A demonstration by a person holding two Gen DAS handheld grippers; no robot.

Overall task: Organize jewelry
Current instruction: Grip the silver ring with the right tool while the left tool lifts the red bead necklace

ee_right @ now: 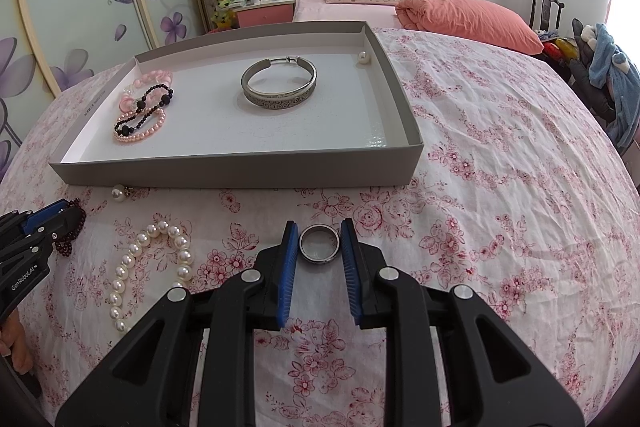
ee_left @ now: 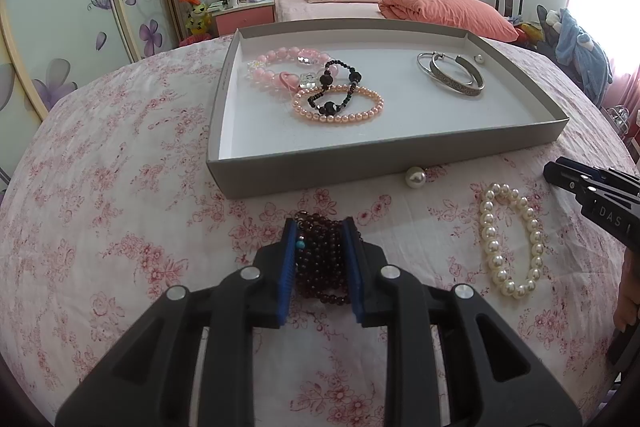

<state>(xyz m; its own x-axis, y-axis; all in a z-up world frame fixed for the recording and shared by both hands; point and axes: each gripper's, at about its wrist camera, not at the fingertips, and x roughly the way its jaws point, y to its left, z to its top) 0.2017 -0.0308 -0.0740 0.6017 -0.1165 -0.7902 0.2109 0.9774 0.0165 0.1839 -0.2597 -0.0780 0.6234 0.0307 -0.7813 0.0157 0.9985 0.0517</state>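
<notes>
The left gripper (ee_left: 320,239) is clenched on the dark bead bracelet (ee_left: 320,259), the right gripper (ee_right: 320,239) on a metal ring (ee_right: 319,243). Open floral cloth (ee_right: 500,227) is seen before the tray (ee_right: 240,171) edge.

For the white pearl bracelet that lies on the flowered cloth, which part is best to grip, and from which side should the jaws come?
Judging from its pose, grip the white pearl bracelet from above, across one long side of the loop, one jaw inside and one outside. It lies flat on the flowered cloth as an open elongated oval, so the strand is thin there and the inside is free. The round beads may slip; close between two pearls.
</notes>
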